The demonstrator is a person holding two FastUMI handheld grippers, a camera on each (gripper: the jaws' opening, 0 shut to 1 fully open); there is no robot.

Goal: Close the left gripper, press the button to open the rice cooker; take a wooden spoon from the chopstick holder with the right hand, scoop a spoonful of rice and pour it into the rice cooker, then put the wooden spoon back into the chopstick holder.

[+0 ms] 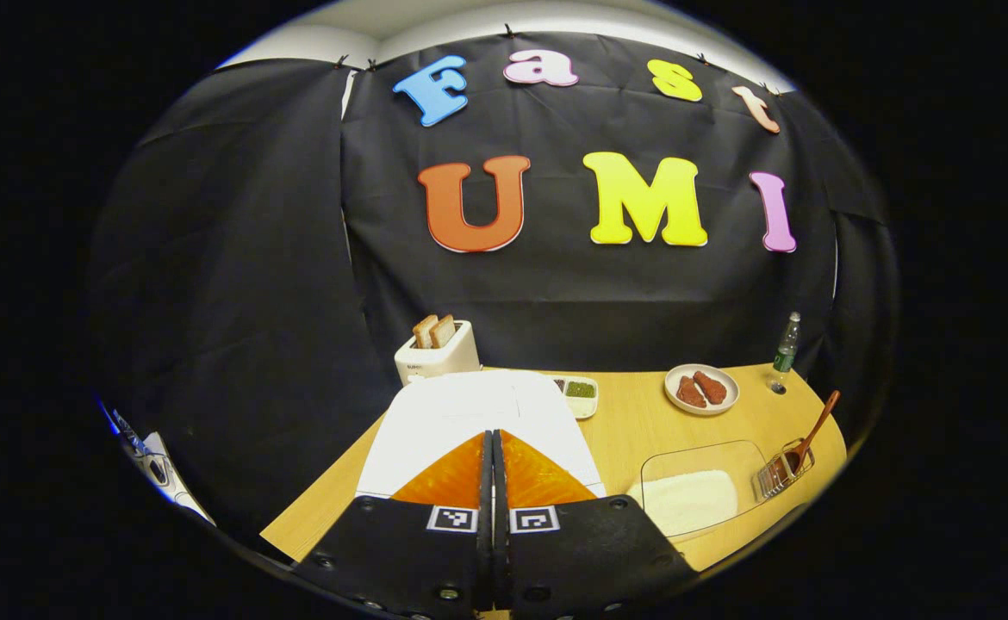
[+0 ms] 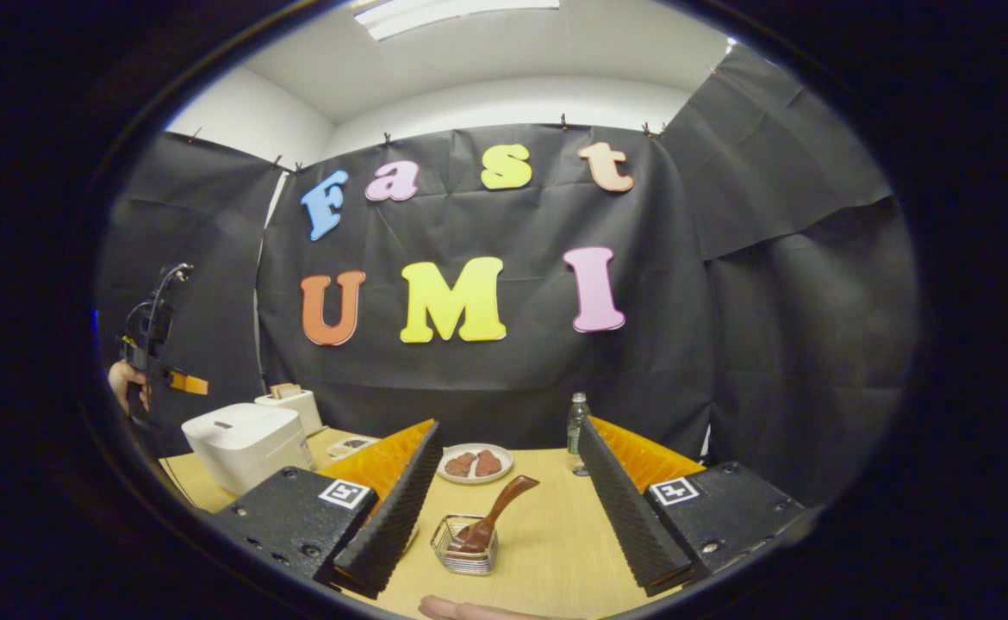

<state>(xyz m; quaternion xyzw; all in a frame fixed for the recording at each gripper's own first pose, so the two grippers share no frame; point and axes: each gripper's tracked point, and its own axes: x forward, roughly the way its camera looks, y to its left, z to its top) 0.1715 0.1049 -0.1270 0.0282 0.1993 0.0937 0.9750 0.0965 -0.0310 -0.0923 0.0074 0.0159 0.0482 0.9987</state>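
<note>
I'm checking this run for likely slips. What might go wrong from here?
The shut left tongs hover above the closed rice cooker; off centre, they might miss the button. The wooden spoon leans in a small chopstick holder, so the open right tongs may tip it. The bottle stands nearby and could be knocked over.

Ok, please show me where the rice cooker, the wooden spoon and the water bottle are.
rice cooker (image 2: pixel 241 439): right gripper view, on its closed lid.
wooden spoon (image 2: pixel 504 504): right gripper view, on its handle.
water bottle (image 1: pixel 786 349): left gripper view, on its body.
</note>
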